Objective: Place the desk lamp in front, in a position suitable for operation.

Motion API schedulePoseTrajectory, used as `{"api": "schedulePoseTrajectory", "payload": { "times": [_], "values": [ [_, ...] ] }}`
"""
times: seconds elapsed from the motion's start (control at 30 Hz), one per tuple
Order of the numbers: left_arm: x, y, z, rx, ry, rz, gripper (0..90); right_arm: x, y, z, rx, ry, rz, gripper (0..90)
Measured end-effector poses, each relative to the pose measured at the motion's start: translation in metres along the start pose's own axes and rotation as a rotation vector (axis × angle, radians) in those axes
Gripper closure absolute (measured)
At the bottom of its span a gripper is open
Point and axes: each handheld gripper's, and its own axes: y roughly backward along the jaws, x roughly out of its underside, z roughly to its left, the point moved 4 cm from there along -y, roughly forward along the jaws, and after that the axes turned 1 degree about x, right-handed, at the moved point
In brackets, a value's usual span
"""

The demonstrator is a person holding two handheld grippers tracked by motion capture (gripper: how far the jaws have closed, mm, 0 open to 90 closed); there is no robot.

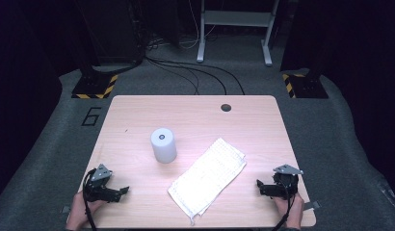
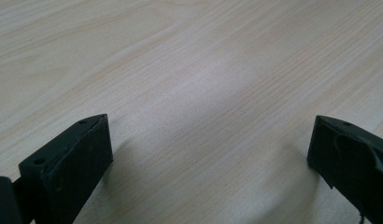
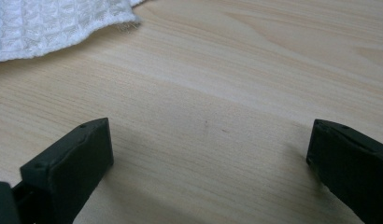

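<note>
We take the white waffle-weave cloth (image 1: 208, 180) as our landmark: it lies folded and slantwise on the wooden table (image 1: 195, 113), toward the near edge. Up and to its left a white roll (image 1: 164, 145) stands upright, just apart from it. Our left gripper (image 1: 119, 192) rests on the table well to the cloth's left, its jaws spread wide over bare wood. Our right gripper (image 1: 261, 186) sits near the cloth's right side, jaws likewise wide and holding nothing; in its own view a cloth edge (image 3: 54, 25) lies ahead of the jaws, untouched
</note>
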Motion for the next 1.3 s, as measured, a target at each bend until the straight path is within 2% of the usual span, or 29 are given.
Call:
{"api": "schedulePoseTrajectory", "payload": {
  "times": [0.33,0.47,0.53,0.57,0.77,0.87,0.9,0.97,1.07,1.2,1.27,1.3],
  "values": [
    [-0.001,-0.001,0.000,0.002,-0.007,0.008,0.0,0.000,0.000,0.000,0.006,-0.005,0.000,0.0],
    [-0.002,-0.001,-0.001,-0.004,0.004,0.008,0.0,0.000,0.000,0.001,0.008,-0.005,0.000,0.6],
    [-0.002,-0.001,-0.001,-0.007,0.007,0.008,0.2,0.001,0.001,0.003,0.007,-0.001,0.001,0.6],
    [-0.002,-0.001,-0.001,-0.009,0.008,0.007,0.3,0.001,0.001,0.002,0.013,0.026,0.004,0.0],
    [-0.002,-0.002,-0.001,-0.014,0.012,0.007,0.5,-0.002,0.000,0.001,-0.011,0.017,0.016,0.0],
    [-0.002,-0.002,-0.001,-0.014,0.013,0.007,0.6,-0.003,0.003,0.001,-0.035,-0.006,0.017,0.0],
    [-0.002,-0.002,-0.001,-0.014,0.013,0.006,0.6,-0.003,0.004,0.001,-0.039,-0.020,0.001,0.0],
    [-0.002,-0.002,-0.001,-0.016,0.014,0.005,0.6,-0.005,0.009,0.006,-0.042,-0.051,-0.022,0.0],
    [-0.002,-0.001,-0.001,-0.016,0.013,0.002,1.2,-0.009,0.014,0.013,-0.057,-0.065,-0.047,0.0],
    [-0.002,-0.001,-0.001,-0.017,0.010,0.005,1.5,-0.017,0.017,0.024,-0.072,-0.048,-0.053,0.0],
    [-0.002,0.000,0.000,-0.015,-0.001,0.018,1.5,-0.025,0.020,0.038,-0.092,-0.024,-0.071,0.0],
    [-0.002,0.000,0.000,-0.015,-0.001,0.018,1.5,-0.025,0.020,0.038,-0.092,-0.024,-0.071,0.0]
  ]
}}
